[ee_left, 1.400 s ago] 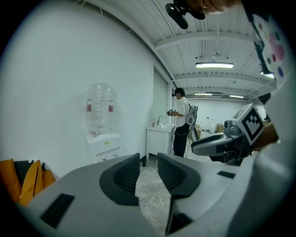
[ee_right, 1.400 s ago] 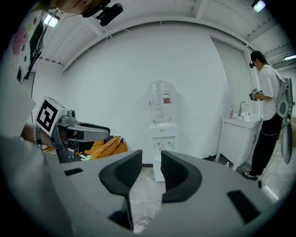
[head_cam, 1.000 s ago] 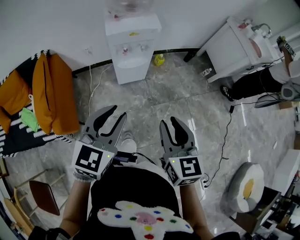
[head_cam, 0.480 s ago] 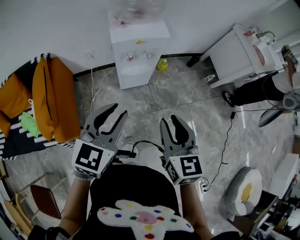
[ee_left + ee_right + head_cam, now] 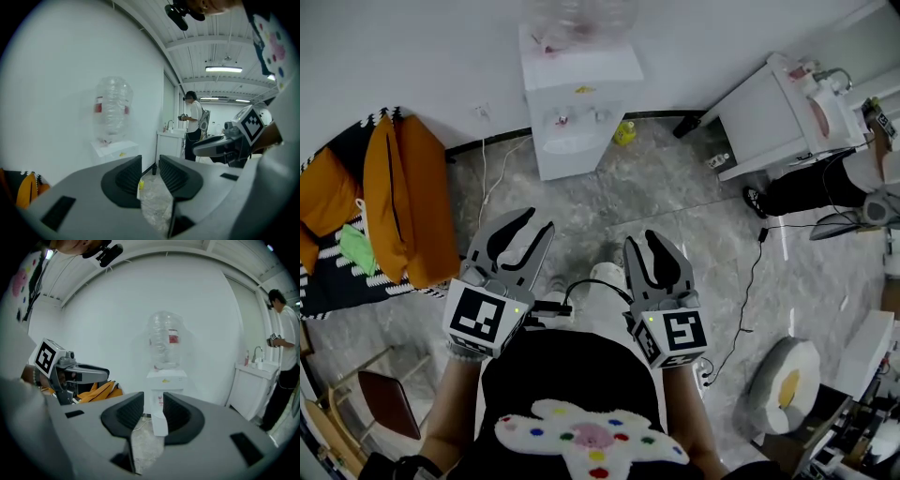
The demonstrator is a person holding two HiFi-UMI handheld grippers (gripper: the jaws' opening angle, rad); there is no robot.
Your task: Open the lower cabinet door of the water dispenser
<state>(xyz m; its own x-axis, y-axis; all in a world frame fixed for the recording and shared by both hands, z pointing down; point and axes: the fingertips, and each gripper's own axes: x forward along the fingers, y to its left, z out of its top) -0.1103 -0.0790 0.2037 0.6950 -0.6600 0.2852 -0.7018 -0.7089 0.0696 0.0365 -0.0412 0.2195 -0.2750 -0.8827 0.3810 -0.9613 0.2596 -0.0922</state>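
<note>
The white water dispenser (image 5: 572, 103) stands against the far wall with a clear bottle (image 5: 577, 14) on top. Its lower cabinet door (image 5: 570, 161) faces me and is closed. My left gripper (image 5: 534, 225) and right gripper (image 5: 645, 246) are held side by side at waist height, well short of the dispenser and pointing toward it. Both have their jaws slightly parted with nothing between them. In the right gripper view the dispenser (image 5: 161, 394) shows straight ahead between the jaws of the right gripper (image 5: 153, 404). In the left gripper view the dispenser (image 5: 115, 147) lies left of the left gripper (image 5: 150, 164).
An orange jacket (image 5: 403, 197) lies on a striped seat at the left. A small yellow bottle (image 5: 624, 132) sits on the floor right of the dispenser. A white sink cabinet (image 5: 778, 103) and a person (image 5: 825, 173) are at the right; a black cable (image 5: 750, 281) crosses the marble floor.
Both grippers and I have come a little closer to the dispenser, which now looks larger in the head view. The jaws have not changed.
</note>
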